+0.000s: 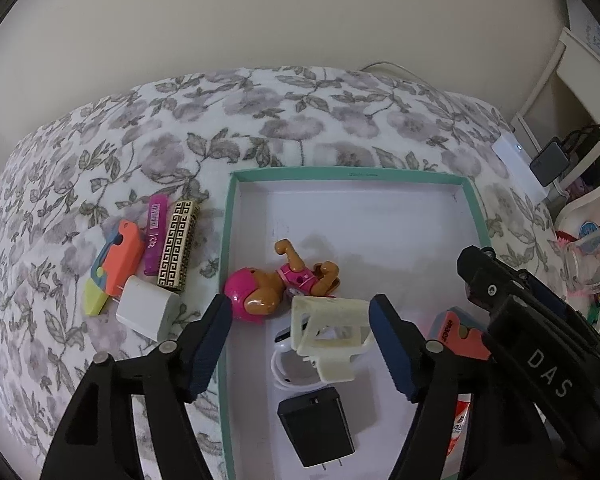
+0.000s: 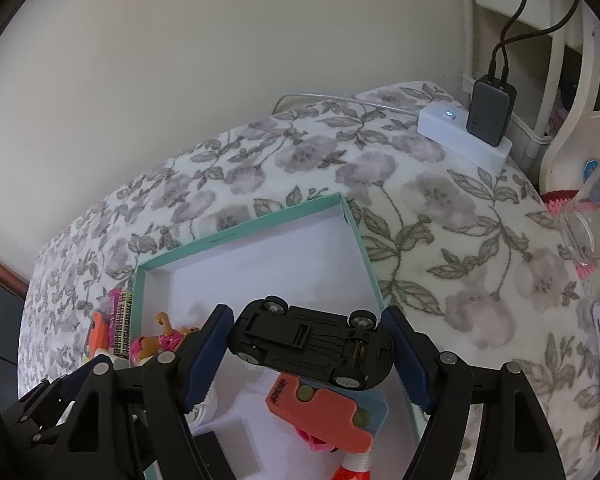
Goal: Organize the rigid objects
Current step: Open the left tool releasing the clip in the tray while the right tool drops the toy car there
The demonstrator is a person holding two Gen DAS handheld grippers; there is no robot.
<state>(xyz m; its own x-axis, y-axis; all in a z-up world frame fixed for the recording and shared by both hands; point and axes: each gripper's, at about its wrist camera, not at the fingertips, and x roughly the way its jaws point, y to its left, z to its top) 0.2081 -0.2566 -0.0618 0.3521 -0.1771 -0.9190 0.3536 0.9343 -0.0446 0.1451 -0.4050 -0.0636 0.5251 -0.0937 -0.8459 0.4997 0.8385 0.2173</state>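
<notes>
Both claws hang over the near end of a shallow teal-rimmed box with a white floor, lying on a flowered bedspread. Left claw stands open above a cream plastic bracket; its blue pads do not touch the bracket, which lies in the box on top of a white looped piece. Right claw is clamped on a black toy car, held upside down with wheels up, one pad at each end, above the box.

Nearest in the box lies a black plug adapter, prongs toward the camera. Beyond the bracket a toy figure with a pink helmet lies on its side near the left wall. At the right wall is an orange and blue block bearing writing too small to read, with a red and white thing near it. The far half of the box floor is bare.

White letters "DAS" show on the right claw's body in the left view.

Left of the box, on the bedspread, lie a white charger cube, an orange toy with a yellow tip, a purple bar with a barcode label and a gold case with a black key pattern. At the far right edge of the bed a white power strip carries a dark adapter with two black cables. A clear glass cup stands to the right.
</notes>
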